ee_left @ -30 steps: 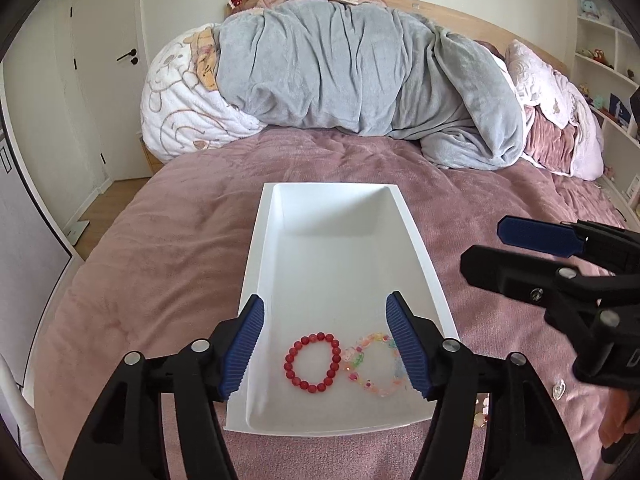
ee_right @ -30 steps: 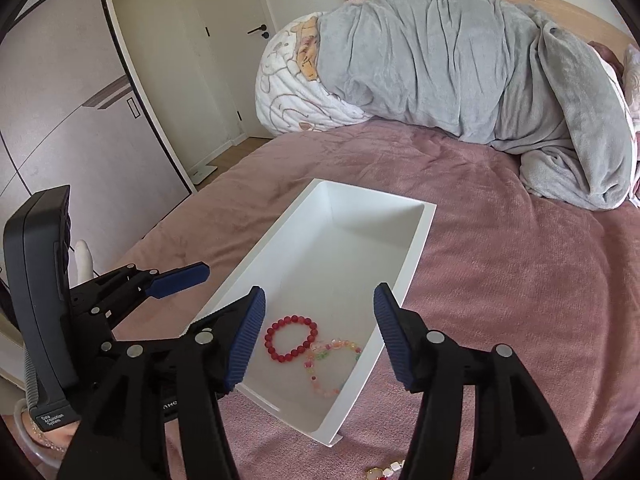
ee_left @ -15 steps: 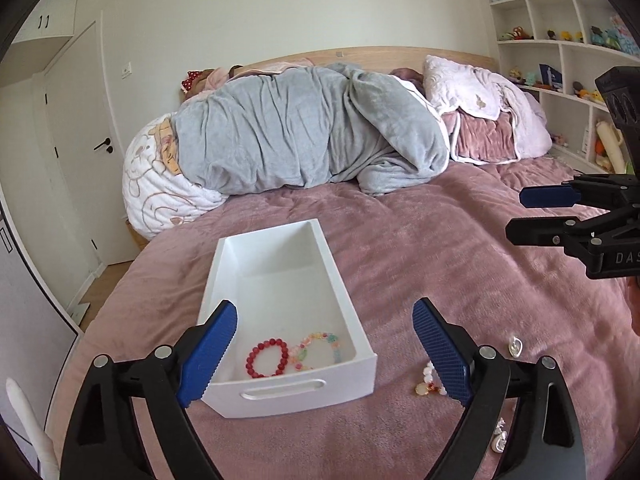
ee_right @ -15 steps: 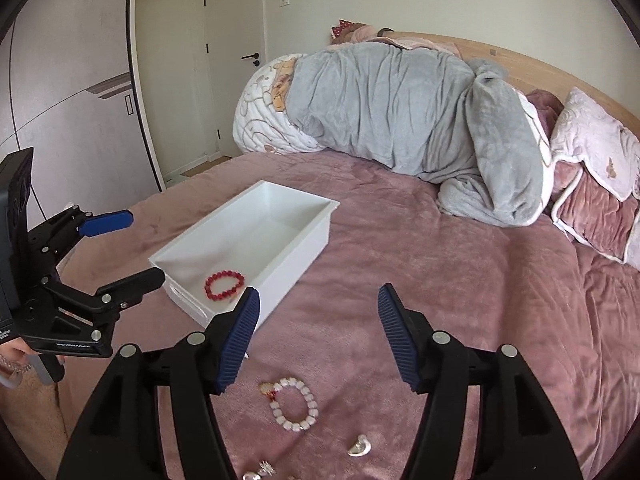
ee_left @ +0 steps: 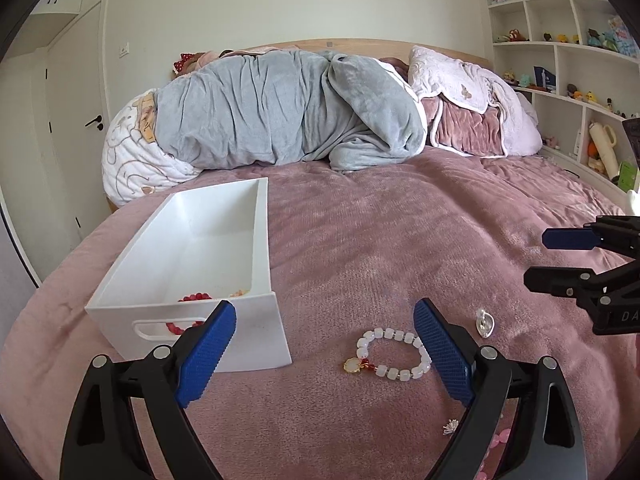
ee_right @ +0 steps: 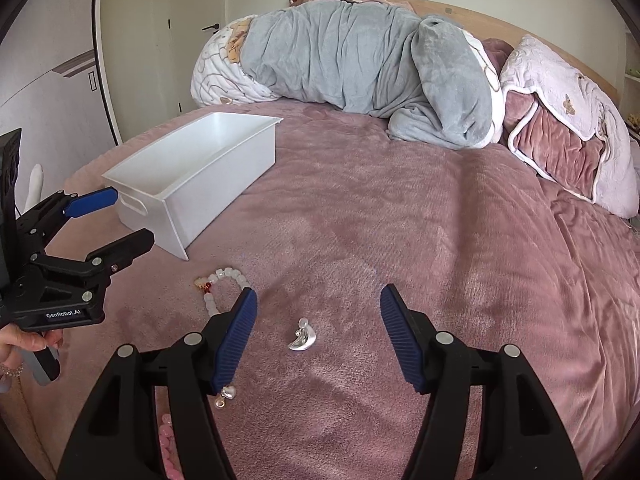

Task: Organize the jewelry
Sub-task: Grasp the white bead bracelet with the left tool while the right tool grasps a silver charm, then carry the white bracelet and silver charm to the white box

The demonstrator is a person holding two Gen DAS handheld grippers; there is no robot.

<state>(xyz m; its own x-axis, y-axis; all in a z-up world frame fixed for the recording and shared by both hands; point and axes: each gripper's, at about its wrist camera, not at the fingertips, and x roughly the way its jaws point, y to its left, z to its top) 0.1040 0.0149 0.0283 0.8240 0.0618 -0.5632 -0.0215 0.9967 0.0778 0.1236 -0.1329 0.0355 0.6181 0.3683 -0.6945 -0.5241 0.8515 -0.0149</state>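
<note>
A white bin [ee_left: 256,240] [ee_right: 224,160] stands on the pink bedspread; a red bead bracelet [ee_left: 195,298] and a pastel one [ee_left: 241,292] lie inside. A white bead bracelet with a gold charm [ee_left: 390,350] [ee_right: 224,276] lies right of the bin, between my left fingers. A silver ornament [ee_left: 485,322] [ee_right: 303,338] lies between my right fingers. My left gripper [ee_left: 324,354] [ee_right: 114,220] is open and empty above the bracelet. My right gripper [ee_right: 318,338] [ee_left: 554,258] is open and empty above the ornament.
A small silver charm [ee_left: 451,426] [ee_right: 228,392] and pink beads [ee_right: 168,440] lie near the front edge. A grey blanket roll [ee_left: 280,112] and pillows [ee_left: 472,108] lie at the headboard. Shelves [ee_left: 580,60] stand at the right, a door [ee_left: 76,120] at the left.
Both grippers have pulled back from over the bin and swung right and lower, over the loose jewelry on the bedspread. Both stay open and empty.
</note>
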